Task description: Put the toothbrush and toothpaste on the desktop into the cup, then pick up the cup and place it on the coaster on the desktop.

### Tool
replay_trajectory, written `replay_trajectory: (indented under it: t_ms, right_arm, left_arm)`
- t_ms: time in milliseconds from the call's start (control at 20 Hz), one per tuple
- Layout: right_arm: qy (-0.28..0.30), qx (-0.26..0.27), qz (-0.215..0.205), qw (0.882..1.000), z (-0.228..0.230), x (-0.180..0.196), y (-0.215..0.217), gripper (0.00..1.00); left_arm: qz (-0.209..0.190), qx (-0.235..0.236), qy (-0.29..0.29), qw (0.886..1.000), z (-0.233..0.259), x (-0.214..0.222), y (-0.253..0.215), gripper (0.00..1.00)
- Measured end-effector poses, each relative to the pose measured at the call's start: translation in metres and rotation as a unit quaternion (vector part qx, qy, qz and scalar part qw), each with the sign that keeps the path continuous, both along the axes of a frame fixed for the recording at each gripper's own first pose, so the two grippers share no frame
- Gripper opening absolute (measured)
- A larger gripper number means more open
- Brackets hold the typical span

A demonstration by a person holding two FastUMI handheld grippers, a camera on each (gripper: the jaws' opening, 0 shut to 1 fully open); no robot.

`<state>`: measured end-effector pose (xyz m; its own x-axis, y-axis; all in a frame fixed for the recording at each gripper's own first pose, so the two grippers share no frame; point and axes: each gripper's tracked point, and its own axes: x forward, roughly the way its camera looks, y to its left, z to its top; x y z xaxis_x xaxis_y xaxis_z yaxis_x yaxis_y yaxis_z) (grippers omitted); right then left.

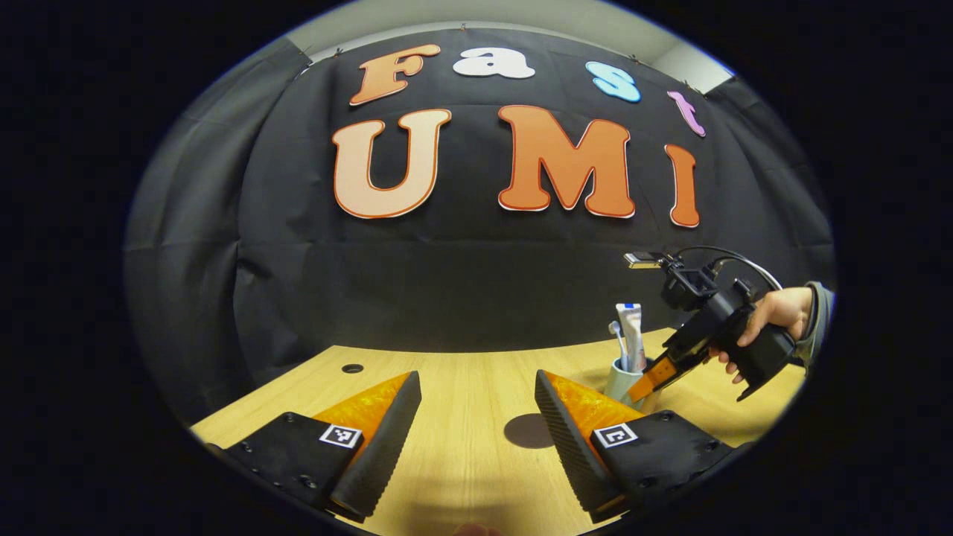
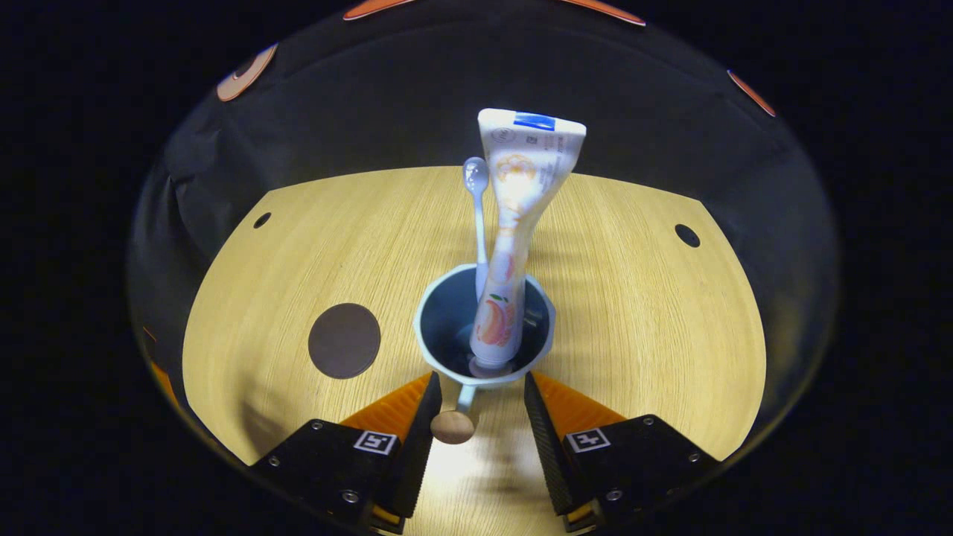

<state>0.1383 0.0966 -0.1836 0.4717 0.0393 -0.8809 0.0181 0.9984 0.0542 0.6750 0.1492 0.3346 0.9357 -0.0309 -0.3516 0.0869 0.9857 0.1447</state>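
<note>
A pale blue cup (image 2: 430,327) stands upright on the wooden desktop (image 2: 640,313). In it lean a white toothpaste tube (image 2: 525,193), cap down, and a pale toothbrush (image 2: 476,201), head up. My right gripper (image 2: 480,394) is open just in front of the cup. The cup's short handle with its round brown end (image 2: 452,426) lies between the fingers, untouched. A dark round coaster (image 2: 344,340) lies left of the cup. In the left gripper view, my left gripper (image 1: 476,387) is open and holds nothing, low over the desk. The coaster (image 1: 521,430) sits just ahead, partly behind one finger, with the cup (image 1: 619,380) to the right.
A hand (image 1: 774,313) holds the right gripper (image 1: 646,385) against the cup at the right. Small round holes (image 2: 686,235) (image 2: 262,219) pierce the desktop's far corners. The black cloth wall (image 1: 476,283) closes off the back of the desk.
</note>
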Motion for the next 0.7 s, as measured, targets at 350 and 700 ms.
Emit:
replay_trajectory:
  t_ms: [350, 700]
  right_arm:
    - [0.006, -0.025, -0.002, 1.0, -0.001, -0.001, 0.003, 0.6]
    - [0.013, -0.019, 0.0, 1.0, -0.007, -0.003, 0.002, 0.26]
  left_arm:
    - [0.01, 0.008, -0.005, 1.0, 0.006, -0.018, 0.016, 0.97]
    - [0.011, 0.011, -0.001, 1.0, 0.003, -0.032, 0.011, 0.97]
